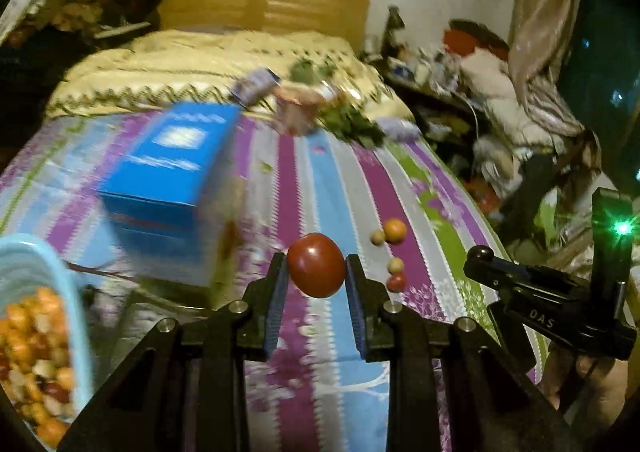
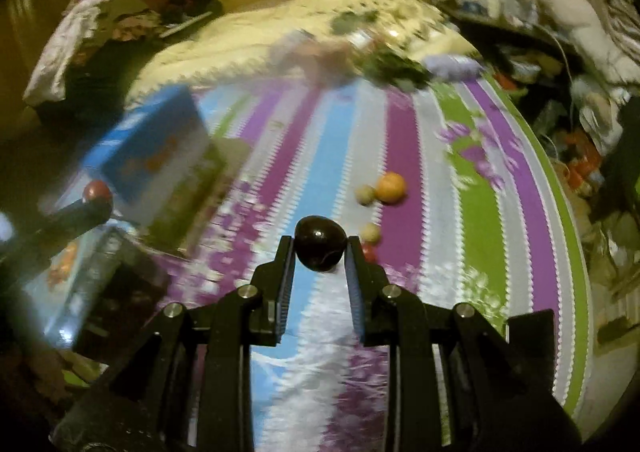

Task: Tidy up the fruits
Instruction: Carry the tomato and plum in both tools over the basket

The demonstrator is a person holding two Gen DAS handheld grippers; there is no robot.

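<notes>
A smooth, glossy red round fruit (image 1: 316, 265) sat pinched between the blue ribbed pads of the left gripper (image 1: 316, 276), the jaws narrowed onto its sides, above the striped purple, blue and grey bedsheet (image 1: 332, 180). The right gripper (image 2: 320, 252) likewise clamped a shiny, dark, nearly black oval fruit (image 2: 320, 243) at its tips. On the sheet at about one o'clock from each held fruit lay an orange round fruit (image 2: 391, 188) touching a small pale one (image 2: 365, 195), with another pale fruit (image 2: 371, 232) and a small red one (image 1: 397, 283) nearer. At eight o'clock in the left view, a light-blue plastic basket (image 1: 48, 256) held mixed small fruits. A blue cardboard box (image 1: 168, 160), blurred, stood at ten o'clock.
</notes>
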